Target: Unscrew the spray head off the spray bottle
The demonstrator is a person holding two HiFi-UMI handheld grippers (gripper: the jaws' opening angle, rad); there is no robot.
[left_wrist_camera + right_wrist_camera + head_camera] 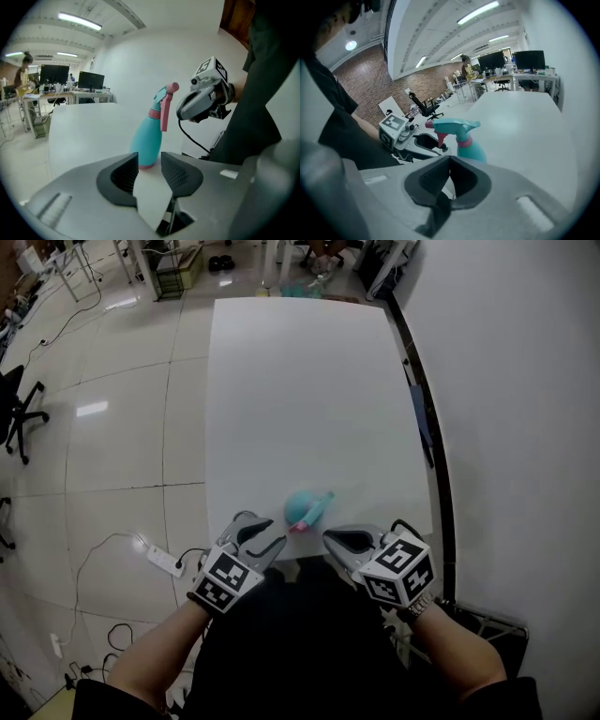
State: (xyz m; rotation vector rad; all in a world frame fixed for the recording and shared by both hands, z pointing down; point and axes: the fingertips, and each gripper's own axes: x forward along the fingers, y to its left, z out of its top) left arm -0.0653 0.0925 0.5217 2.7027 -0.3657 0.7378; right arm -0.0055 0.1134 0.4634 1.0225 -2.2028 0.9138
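Observation:
A teal spray bottle (pixel 306 508) with a pink collar stands upright near the front edge of the white table (pixel 300 390). Its teal spray head (pixel 452 125) has a pink trigger and nozzle and sits on the bottle's neck. My left gripper (pixel 266 536) is just left of the bottle; in the left gripper view its jaws (pixel 149 158) stand apart with nothing between them, the bottle (pixel 147 138) a little beyond the tips. My right gripper (pixel 330 536) is just right of the bottle, its tips (pixel 450 159) touching and empty, with the bottle (pixel 471 149) behind them.
The table's right edge runs along a white wall. On the floor to the left lie a white power strip (pixel 164 562) with cables and an office chair (pixel 19 418). Desks with monitors (pixel 70 77) stand beyond the table's far end.

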